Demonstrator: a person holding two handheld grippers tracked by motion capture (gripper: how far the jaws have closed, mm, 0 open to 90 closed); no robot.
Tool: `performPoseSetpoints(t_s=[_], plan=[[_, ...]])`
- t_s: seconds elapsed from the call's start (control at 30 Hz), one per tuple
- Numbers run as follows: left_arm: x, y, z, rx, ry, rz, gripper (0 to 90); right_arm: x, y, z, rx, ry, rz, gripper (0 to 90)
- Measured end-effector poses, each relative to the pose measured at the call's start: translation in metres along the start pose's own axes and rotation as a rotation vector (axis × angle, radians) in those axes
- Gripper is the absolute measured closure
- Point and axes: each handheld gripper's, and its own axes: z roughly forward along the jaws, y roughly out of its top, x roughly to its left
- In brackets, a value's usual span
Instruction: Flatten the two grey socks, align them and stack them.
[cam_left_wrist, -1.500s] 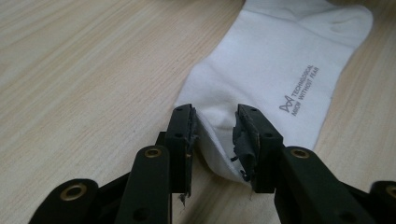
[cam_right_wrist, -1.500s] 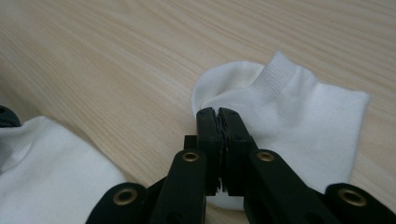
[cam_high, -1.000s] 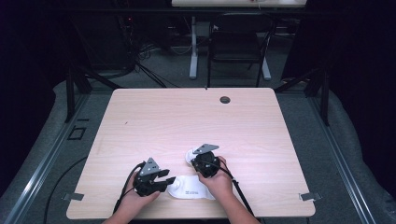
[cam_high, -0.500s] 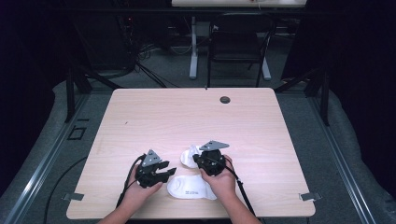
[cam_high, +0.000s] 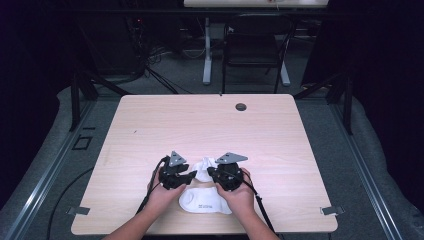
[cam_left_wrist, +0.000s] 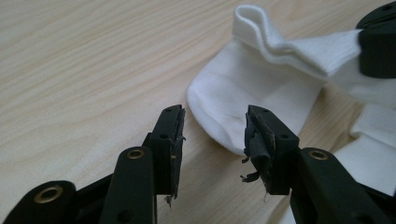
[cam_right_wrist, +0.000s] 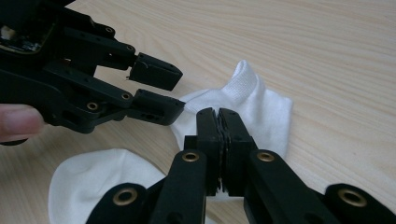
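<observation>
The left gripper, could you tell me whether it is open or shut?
Open. The left gripper shows a clear gap between its jaws, with the white sock's rounded end just beyond them, not pinched.

dark room, grey carpet floor (cam_high: 320, 125), light wooden table (cam_high: 200, 125), black chair (cam_high: 252, 55) behind.

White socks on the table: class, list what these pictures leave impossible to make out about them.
- Printed mark on the lower sock: too small to read in the high view.
- Upper sock: its far end hidden behind the right hand-held gripper in the left gripper view.
- Fabric between the shut right jaws: hidden by them in the right gripper view.
</observation>
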Motion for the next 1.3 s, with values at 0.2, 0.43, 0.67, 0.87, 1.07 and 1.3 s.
performPoseSetpoints(t_s=[0.2,0.43,0.67,0.87,1.07,1.3], plan=[[0.000,-0.002,0.006,0.036,-0.001,0.005,63.3,-0.004,-0.002,-0.003,-0.011,-0.002,0.017,88.2],[-0.003,-0.003,0.009,0.064,0.011,0.031,75.4,-0.009,-0.002,-0.009,-0.022,-0.011,0.017,88.2],[-0.001,-0.005,0.007,0.066,0.028,0.041,80.1,-0.022,-0.007,-0.019,-0.027,-0.041,0.034,88.2],[0.003,-0.005,0.006,0.072,0.036,0.043,80.5,-0.035,-0.016,-0.023,-0.009,-0.067,0.053,88.2],[0.006,-0.006,0.005,0.070,0.041,0.036,80.4,-0.045,-0.028,-0.023,0.019,-0.093,0.077,88.2],[0.008,-0.006,0.003,0.077,0.038,0.032,79.6,-0.057,-0.040,-0.020,0.058,-0.124,0.111,88.0]])
